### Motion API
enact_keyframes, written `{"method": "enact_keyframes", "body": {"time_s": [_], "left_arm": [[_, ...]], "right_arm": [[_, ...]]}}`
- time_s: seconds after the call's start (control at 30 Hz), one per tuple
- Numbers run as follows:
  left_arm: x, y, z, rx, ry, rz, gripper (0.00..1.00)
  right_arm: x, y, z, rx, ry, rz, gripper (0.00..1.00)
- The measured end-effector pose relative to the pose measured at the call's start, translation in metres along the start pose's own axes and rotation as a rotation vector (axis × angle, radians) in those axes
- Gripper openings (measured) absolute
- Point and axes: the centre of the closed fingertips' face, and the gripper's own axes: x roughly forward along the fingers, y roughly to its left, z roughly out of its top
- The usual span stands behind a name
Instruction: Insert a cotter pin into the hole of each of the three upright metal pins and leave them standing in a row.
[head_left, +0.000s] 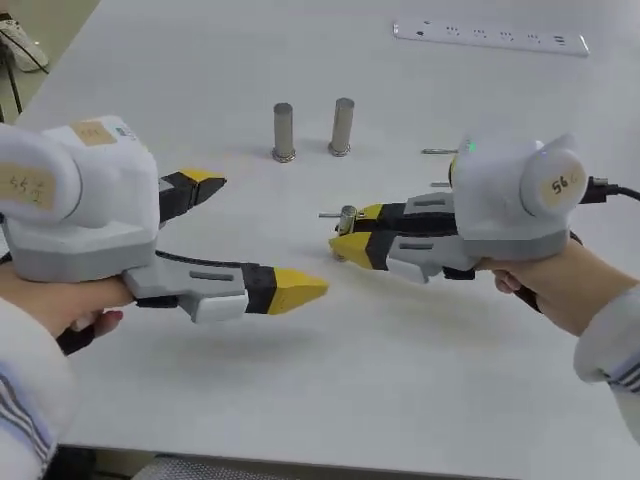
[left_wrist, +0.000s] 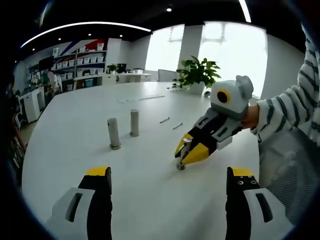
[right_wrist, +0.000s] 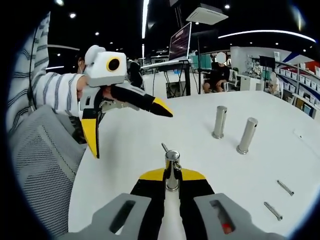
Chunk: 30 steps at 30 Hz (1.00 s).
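My right gripper (head_left: 342, 236) is shut on a short metal pin (head_left: 348, 217) whose foot rests on the white table (head_left: 400, 380). A thin cotter pin (head_left: 328, 214) sticks out sideways near its top, as in the right gripper view (right_wrist: 164, 147). Two more metal pins (head_left: 283, 132) (head_left: 342, 127) stand upright side by side farther back. Two loose cotter pins (head_left: 438, 151) (head_left: 440, 184) lie beyond the right gripper. My left gripper (head_left: 265, 235) hovers open to the left of the held pin (left_wrist: 184, 152), nothing between its jaws.
A white power strip (head_left: 490, 36) lies at the far right of the table. The table's near edge runs just below both hands. In the right gripper view a mesh chair (right_wrist: 45, 165) stands by the table and a person sits in the background.
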Motion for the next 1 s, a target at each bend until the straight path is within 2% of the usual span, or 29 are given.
{"method": "enact_keyframes", "body": {"time_s": [0.23,0.4,0.6,1.0], "left_arm": [[0.003,-0.007,-0.003,-0.017,0.01,-0.015,0.94],[0.006,-0.009,-0.006,-0.022,0.023,-0.019,0.94],[0.007,-0.012,-0.009,-0.024,0.039,-0.026,0.94],[0.007,-0.012,-0.008,-0.034,0.031,-0.026,0.95]], "right_arm": [[-0.005,-0.017,0.008,-0.013,-0.011,-0.031,0.04],[-0.006,-0.027,0.008,-0.002,-0.01,-0.059,0.04],[-0.007,-0.033,0.003,0.006,-0.003,-0.084,0.04],[-0.004,-0.035,0.0,0.036,-0.019,-0.131,0.04]]}}
